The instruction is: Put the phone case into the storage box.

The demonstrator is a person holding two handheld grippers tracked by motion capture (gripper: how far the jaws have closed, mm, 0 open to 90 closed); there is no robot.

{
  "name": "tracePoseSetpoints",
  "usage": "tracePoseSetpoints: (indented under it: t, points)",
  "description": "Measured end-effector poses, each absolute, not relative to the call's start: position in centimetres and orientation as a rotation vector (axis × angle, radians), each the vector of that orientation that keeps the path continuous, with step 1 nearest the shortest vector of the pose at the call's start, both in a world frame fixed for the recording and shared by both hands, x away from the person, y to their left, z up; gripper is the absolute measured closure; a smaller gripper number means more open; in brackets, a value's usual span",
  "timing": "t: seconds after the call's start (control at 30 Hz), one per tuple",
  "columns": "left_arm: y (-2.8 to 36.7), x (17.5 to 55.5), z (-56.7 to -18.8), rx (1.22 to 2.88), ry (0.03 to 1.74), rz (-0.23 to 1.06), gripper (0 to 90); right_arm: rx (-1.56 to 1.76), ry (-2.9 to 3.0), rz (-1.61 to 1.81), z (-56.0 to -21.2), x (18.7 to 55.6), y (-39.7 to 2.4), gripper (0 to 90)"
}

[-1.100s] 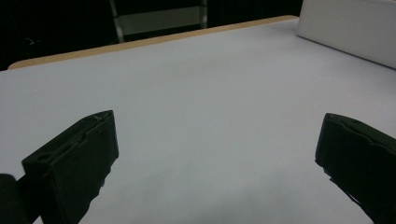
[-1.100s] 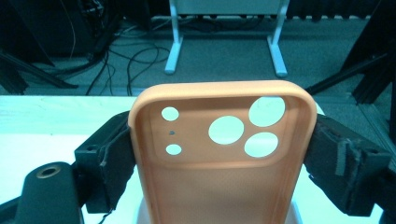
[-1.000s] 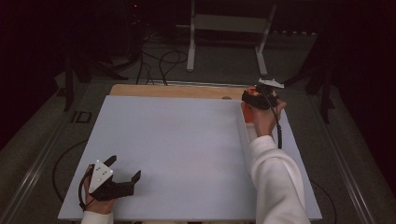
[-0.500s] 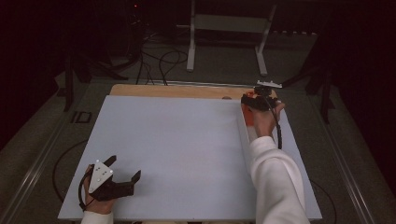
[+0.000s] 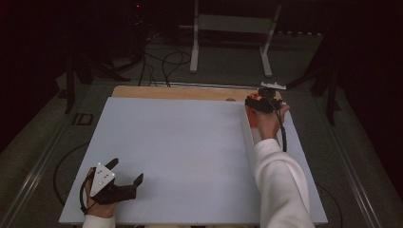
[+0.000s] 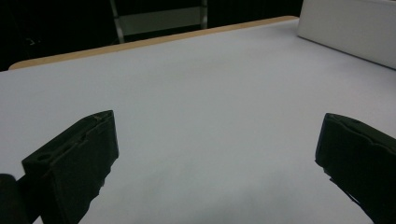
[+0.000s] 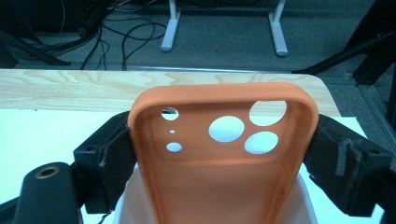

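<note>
An orange phone case (image 7: 219, 154) is clamped by its two long sides between the fingers of the right gripper (image 5: 262, 102), at the far right of the table (image 5: 180, 142), with its open side and camera holes turned up. The left gripper (image 5: 124, 179) is held low at the near left corner, its fingers (image 6: 74, 163) spread wide with nothing between them.

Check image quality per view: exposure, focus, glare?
High view: dim, dark surroundings, soft detail; the pale grey table sheet reads evenly, no glare. Left gripper view: black left gripper jaws blurred up close, the sheet featureless. Right gripper view: brightest; the orange silicone phone case is fairly sharp between the right gripper jaws, the sheet blown out white.
</note>
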State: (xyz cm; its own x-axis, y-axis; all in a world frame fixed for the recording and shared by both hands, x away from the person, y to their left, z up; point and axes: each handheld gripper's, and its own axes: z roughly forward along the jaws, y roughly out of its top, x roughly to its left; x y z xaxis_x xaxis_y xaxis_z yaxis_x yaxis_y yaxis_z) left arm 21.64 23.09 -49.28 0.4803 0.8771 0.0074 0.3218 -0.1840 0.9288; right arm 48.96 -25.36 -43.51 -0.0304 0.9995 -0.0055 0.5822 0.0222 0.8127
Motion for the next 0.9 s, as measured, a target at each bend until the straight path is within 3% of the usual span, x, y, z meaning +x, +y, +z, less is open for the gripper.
tracePoseSetpoints:
  t: [0.9]
  points:
    - [23.03,21.64,-49.27,1.742,1.023,0.704,0.1,1.577,1.659,0.948,-42.55,48.42,-25.36,11.5]
